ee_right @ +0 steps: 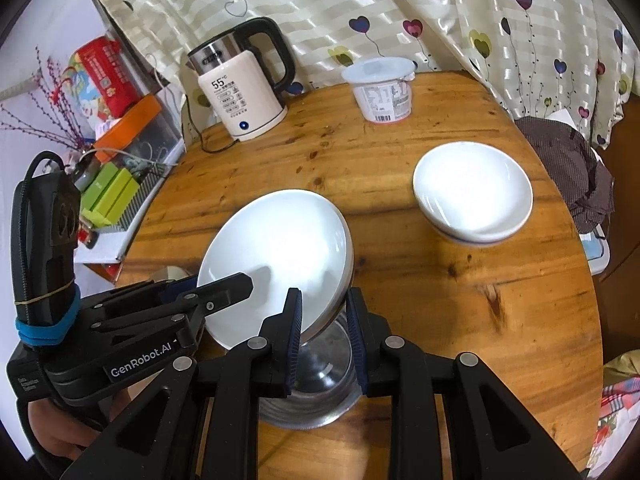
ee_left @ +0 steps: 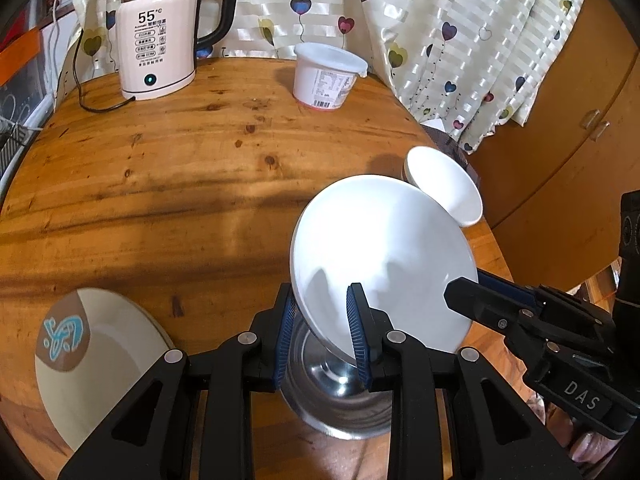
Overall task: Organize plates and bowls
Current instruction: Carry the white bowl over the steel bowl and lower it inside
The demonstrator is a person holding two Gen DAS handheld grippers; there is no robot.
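Observation:
A white bowl (ee_left: 380, 256) (ee_right: 280, 256) is held tilted above a steel bowl (ee_left: 340, 392) (ee_right: 312, 388) at the table's near edge. My left gripper (ee_left: 324, 332) (ee_right: 208, 292) is shut on the white bowl's near rim. My right gripper (ee_right: 324, 332) (ee_left: 460, 292) is shut on the opposite rim. A stack of white bowls (ee_right: 474, 192) (ee_left: 444, 184) sits on the right of the table. A cream plate with a blue mark (ee_left: 96, 360) lies at the near left.
A round wooden table (ee_left: 180, 184) (ee_right: 440, 288) holds an electric kettle (ee_left: 160, 36) (ee_right: 240, 88) with its cord and a white lidded tub (ee_left: 326, 76) (ee_right: 382, 88) at the back. A curtain hangs behind. Clutter stands left of the table (ee_right: 112, 152).

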